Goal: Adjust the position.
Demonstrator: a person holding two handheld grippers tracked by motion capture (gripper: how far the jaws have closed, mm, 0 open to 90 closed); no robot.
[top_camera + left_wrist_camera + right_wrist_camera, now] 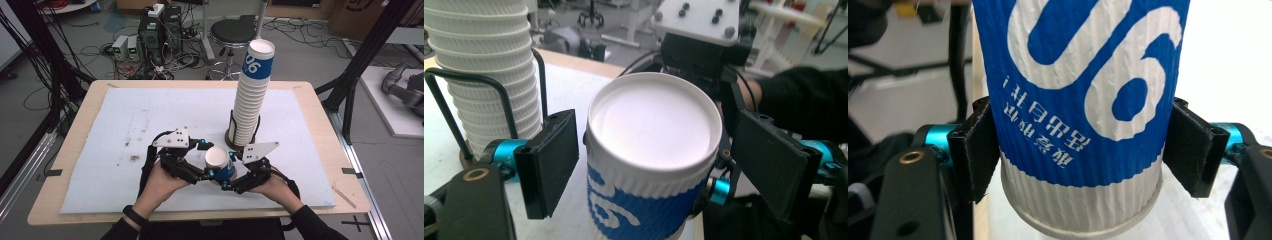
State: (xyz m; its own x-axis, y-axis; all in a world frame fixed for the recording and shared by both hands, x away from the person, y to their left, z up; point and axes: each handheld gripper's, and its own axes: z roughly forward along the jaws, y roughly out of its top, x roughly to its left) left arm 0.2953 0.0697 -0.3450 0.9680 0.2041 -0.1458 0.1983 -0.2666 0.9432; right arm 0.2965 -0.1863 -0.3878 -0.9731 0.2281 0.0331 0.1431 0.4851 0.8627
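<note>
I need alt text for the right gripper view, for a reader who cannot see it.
An upside-down blue and white ribbed paper cup stands between the right tool's two black jaws, which press its sides. Its rim rests on the white table mat.

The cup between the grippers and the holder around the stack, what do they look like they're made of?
Cup: apparently paper, matte, with a ribbed blue-and-white printed sleeve and a rolled rim. Holder: seemingly thin black metal rod, judging by its smooth bent loops, though coated plastic is possible. Its base looks brown, maybe wood.
</note>
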